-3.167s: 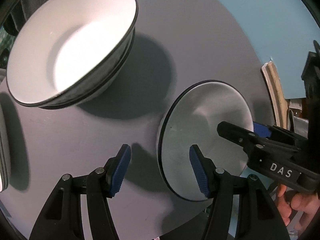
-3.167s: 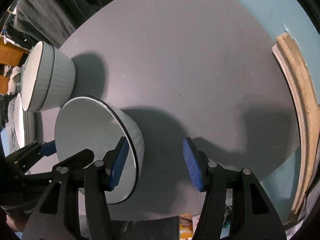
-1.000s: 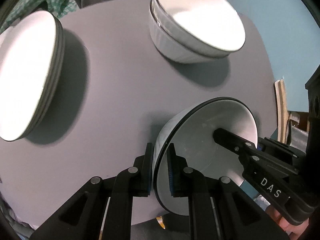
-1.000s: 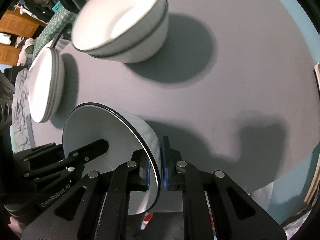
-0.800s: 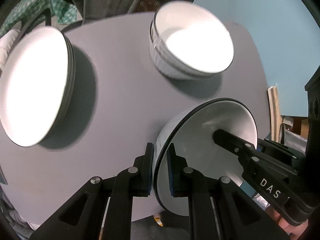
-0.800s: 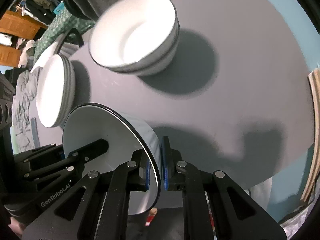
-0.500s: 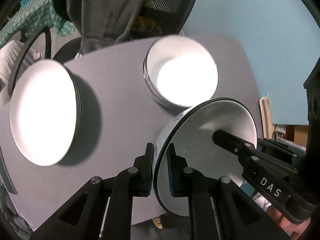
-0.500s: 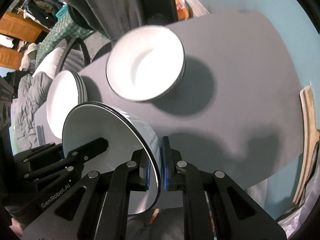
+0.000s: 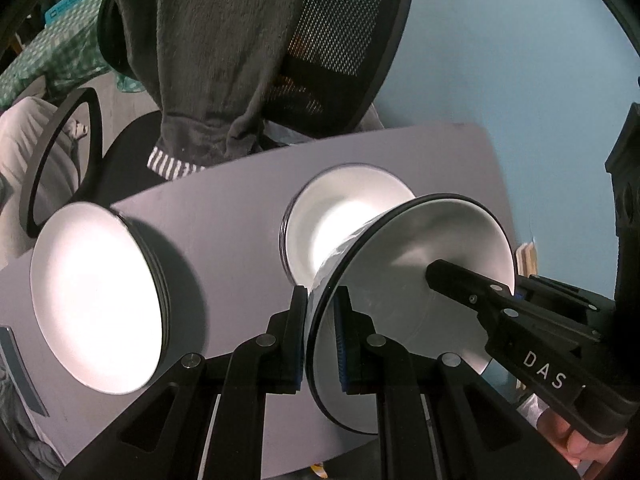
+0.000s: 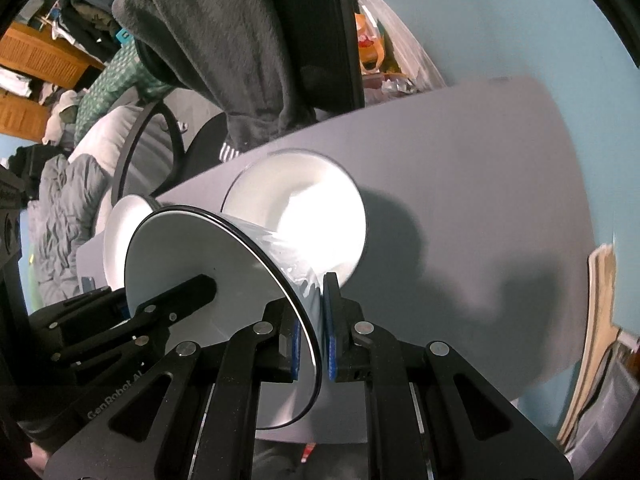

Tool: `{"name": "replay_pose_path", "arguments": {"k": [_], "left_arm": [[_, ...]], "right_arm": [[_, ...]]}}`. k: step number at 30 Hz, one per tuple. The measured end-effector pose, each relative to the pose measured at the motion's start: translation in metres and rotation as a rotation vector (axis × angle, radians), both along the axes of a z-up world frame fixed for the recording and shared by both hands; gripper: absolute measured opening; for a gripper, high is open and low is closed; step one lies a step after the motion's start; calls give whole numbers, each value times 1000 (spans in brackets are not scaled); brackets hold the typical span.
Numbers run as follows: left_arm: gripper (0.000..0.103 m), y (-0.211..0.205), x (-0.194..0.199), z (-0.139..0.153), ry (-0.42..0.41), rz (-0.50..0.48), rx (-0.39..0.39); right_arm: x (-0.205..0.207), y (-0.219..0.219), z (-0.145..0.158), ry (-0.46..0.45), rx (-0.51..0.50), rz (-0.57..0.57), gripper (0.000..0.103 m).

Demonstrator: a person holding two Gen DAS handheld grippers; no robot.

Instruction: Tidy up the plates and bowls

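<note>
Each claw pinched one side of the same white bowl [image 9: 408,280], which hung in the air above the grey counter [image 9: 240,216]. The left claw [image 9: 320,340] had its blue pads squeezed on the rim nearest its camera, and the right claw [image 10: 312,328] squeezed the other side of the rim. The left view showed the whole pile of plates [image 9: 96,296] sitting on the counter, well apart from the stacked bowls [image 9: 320,220]. In the right view the held bowl covered most of the plates, so only an edge peeked out. The right view showed more bare counter, a wooden shelf [image 10: 36,60] and a grey blanket [image 10: 60,220] that the left view did not. Both views showed a dark chair [image 9: 340,40] with a grey cloth [image 9: 208,52] hanging on it. The held bowl hid part of the stacked bowls in both views. A second ago the bowl was down low by the counter's near edge, and now it was higher, with the stacked bowls right behind it.
</note>
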State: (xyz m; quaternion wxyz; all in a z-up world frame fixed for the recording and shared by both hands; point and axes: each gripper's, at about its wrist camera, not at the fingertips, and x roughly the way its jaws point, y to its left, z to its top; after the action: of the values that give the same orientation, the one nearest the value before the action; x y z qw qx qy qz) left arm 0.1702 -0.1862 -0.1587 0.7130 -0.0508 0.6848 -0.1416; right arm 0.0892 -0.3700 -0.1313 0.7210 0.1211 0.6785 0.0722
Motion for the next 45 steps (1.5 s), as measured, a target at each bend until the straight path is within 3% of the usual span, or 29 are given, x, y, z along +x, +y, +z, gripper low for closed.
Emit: {"name": "replay_pose_path", "arguments": {"k": [16,29,39,45], "left_arm": [[12,-10,39,-31,53,41,48],[12,-12,35,-40,78,31,48],[16,-18,42,-42,113,-18,77],[20,-20,40,-33,110,-34,89]], "right_arm": [[49,1,-29,71,1,58,10],[48,-1,-43,128,11,85,10],[49,-1,-45,156,25,95,15],[48,2,-36,152,39,109,28]]}}
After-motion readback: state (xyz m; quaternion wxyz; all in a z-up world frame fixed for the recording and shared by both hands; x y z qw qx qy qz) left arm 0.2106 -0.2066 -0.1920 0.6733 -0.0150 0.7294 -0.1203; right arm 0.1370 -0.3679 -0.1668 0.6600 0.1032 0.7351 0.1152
